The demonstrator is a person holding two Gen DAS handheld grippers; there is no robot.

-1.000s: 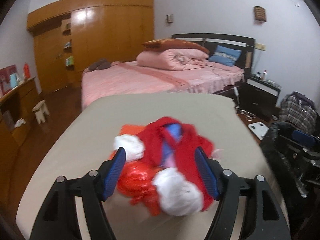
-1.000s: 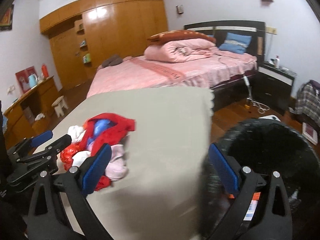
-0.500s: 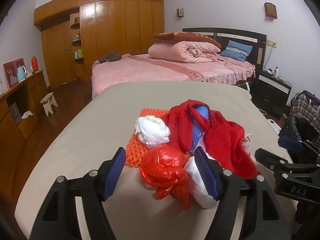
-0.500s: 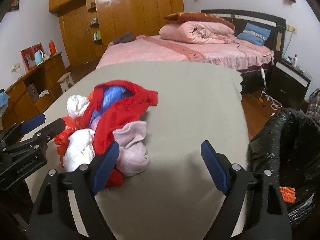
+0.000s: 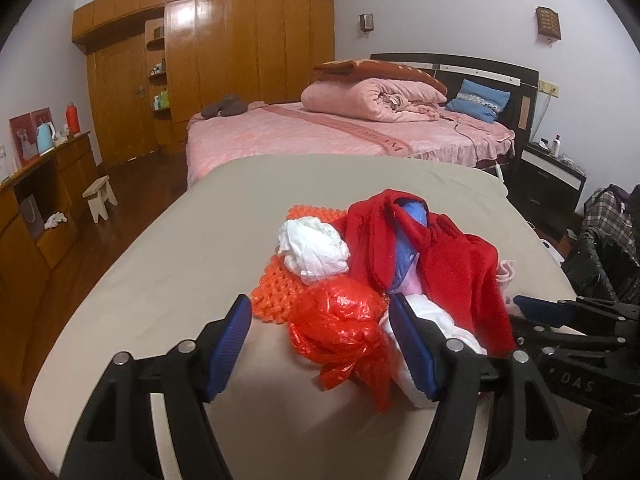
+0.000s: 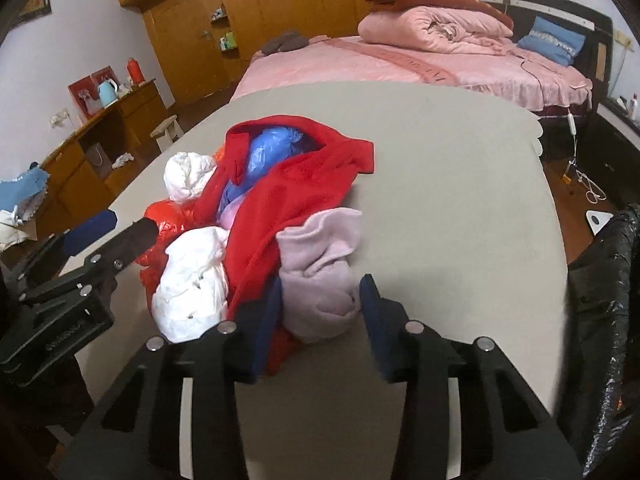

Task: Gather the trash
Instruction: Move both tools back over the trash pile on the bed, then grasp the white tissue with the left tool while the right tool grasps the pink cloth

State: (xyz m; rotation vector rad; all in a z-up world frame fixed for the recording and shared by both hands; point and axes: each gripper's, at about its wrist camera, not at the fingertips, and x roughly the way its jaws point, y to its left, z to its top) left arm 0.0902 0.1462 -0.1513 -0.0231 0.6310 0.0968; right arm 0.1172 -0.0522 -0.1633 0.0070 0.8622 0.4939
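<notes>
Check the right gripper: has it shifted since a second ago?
Yes. The right gripper swung from the black bin bag to the pile, its jaws closing around the crumpled pale pink cloth.

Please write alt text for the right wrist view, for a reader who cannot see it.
The right gripper, whose jaws have just been closing, frames a pale pink sock on a beige table. Beside it lie a red cloth, white plastic bags and a blue plastic bag; a black trash bag stands right.

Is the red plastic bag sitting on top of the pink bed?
No, the red plastic bag lies in the pile on the beige table, while the pink bed stands farther back.
</notes>
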